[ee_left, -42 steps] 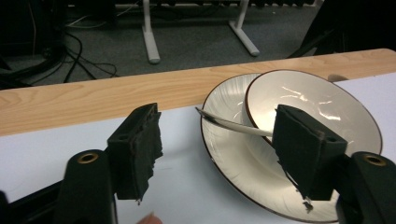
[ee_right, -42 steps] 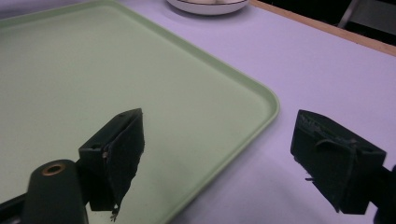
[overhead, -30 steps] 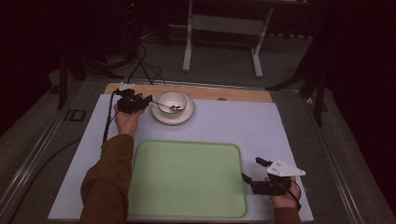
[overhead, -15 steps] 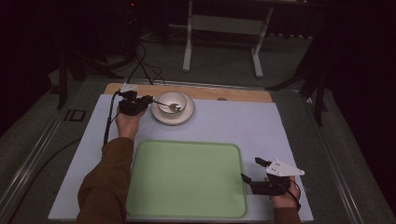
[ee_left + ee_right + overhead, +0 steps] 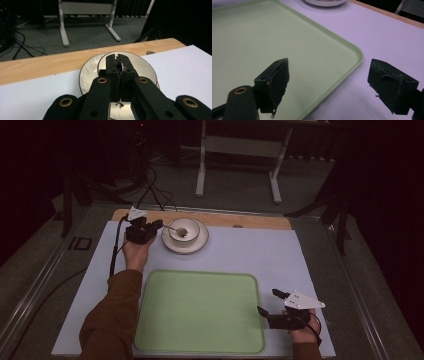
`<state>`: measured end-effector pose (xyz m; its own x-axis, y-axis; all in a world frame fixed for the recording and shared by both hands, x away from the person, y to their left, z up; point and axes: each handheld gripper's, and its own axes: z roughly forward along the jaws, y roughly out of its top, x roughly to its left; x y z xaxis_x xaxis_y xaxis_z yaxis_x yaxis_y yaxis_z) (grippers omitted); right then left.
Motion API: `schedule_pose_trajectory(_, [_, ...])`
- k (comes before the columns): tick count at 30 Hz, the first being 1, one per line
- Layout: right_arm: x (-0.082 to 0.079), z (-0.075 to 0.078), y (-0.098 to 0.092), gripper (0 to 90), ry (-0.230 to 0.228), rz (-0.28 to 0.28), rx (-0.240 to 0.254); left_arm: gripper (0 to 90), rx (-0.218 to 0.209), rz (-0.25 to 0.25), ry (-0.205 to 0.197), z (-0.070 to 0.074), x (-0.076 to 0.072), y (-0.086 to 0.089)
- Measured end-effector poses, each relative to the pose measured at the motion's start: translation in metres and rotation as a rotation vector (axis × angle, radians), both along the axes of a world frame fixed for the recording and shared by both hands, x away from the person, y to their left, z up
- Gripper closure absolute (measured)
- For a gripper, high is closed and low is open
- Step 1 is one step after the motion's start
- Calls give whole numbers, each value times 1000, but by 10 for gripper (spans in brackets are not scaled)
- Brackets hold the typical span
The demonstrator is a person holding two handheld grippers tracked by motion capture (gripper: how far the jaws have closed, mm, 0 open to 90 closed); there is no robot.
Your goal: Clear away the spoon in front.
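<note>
Glossy white ceramic bowl [image 5: 183, 231] on a glossy saucer [image 5: 172, 245] with a thin dark rim. Shiny metal spoon [image 5: 173, 227]. Smooth, matt pale-green plastic tray [image 5: 200, 312]. Matt white paper-like sheet [image 5: 260, 255] over a light wooden desk [image 5: 250, 220]. Matt black plastic left gripper [image 5: 117, 58] with brass-coloured rivets, rough worn pads [image 5: 278, 80].

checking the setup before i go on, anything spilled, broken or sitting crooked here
Nothing stands out. The bowl sits upright on its saucer with a spoon in it, nothing spilled. The green tray lies flat and square on the white mat.
</note>
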<state>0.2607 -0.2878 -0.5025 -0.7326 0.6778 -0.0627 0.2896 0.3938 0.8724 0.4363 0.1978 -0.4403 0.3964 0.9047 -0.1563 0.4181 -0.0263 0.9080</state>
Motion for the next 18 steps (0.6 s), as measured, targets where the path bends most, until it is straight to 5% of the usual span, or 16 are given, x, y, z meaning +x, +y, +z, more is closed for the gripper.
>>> schedule_pose_trajectory(18, [-1,1,2,170,-11,3,-2,882,13,-13,-52,28,-23,12])
